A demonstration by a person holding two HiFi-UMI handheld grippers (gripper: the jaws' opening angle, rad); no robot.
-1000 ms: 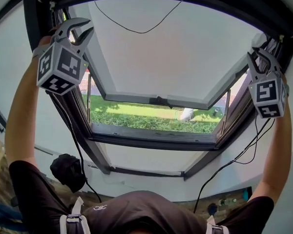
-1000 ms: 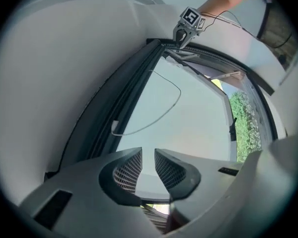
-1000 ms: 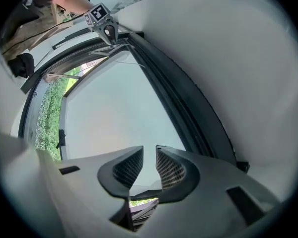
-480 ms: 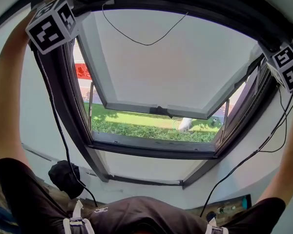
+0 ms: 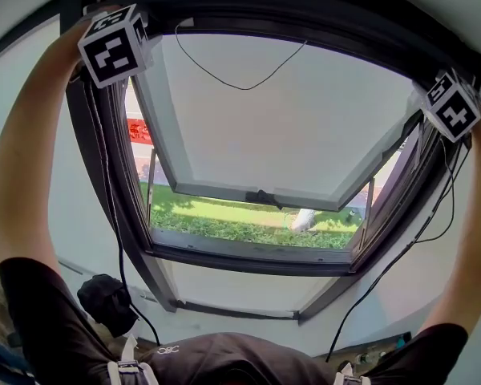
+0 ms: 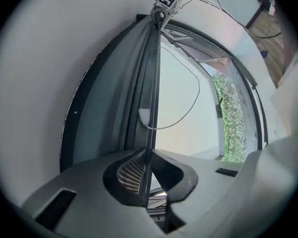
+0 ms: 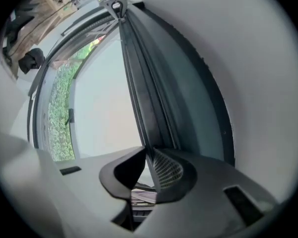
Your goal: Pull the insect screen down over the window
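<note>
The screen's thin dark pull bar (image 6: 152, 83) runs along the top of the roof window frame (image 5: 104, 183). In the left gripper view it passes straight between the jaws of my left gripper (image 6: 149, 155), which have just been closing and now pinch it. My right gripper (image 7: 148, 155) holds the bar's (image 7: 138, 83) other end the same way, its jaws having closed a moment earlier. In the head view only the marker cubes show, the left cube (image 5: 115, 45) and the right cube (image 5: 451, 105), at the frame's top corners. Both sets of fingertips are hidden there.
The glass sash (image 5: 289, 127) is swung open outward, with grass (image 5: 224, 224) below it. A thin black cord (image 5: 240, 83) loops across the pane. Gripper cables (image 5: 112, 215) hang down both sides of the frame. A dark bundle (image 5: 104, 293) lies low on the left.
Both grippers have risen from the sides of the frame to its top corners. Their open jaws, plain a second ago, are now hidden behind the cubes in the head view.
</note>
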